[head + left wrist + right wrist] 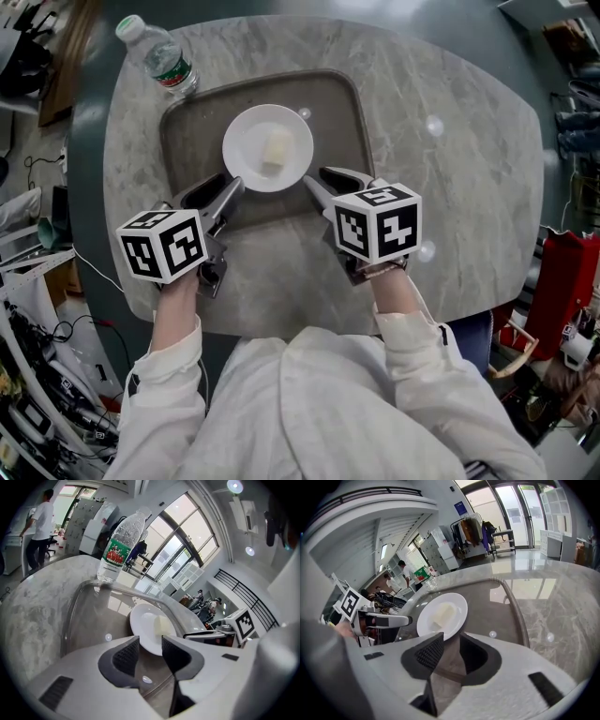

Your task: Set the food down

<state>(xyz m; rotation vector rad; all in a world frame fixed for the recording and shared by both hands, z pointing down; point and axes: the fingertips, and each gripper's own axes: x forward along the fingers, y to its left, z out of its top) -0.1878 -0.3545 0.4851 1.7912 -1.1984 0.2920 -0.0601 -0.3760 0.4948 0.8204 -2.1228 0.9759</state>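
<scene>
While both pairs of fingers stand apart, nothing is pinched.

Left gripper [150, 648]: pads wide, with the near rim of the white plate [147, 632] showing in the gap. Neither pad looks pressed to it.

Right gripper [451, 645]: gap somewhat narrower, plate edge just past the tips and free of them.

From the head view, the two grippers flank the plate's near side, one at each lower edge, angled in and down.

Plate sits flat inside the sunken tray [349, 105], toward its far half. A pale block of food [276, 150] lies on it, slightly right of centre, upright and undisturbed.

Tray rests on the grey marbled table [469, 141]. A water bottle [157, 54] stands at the tray's far left corner, well apart from the plate.

Judgement: the setting-down looks done. Plate is bearing on the tray and the grip is let go on both sides. What seems left is only drawing both grippers back toward the person without nudging the rim. The left one needs most care, since the rim lies between its pads.
</scene>
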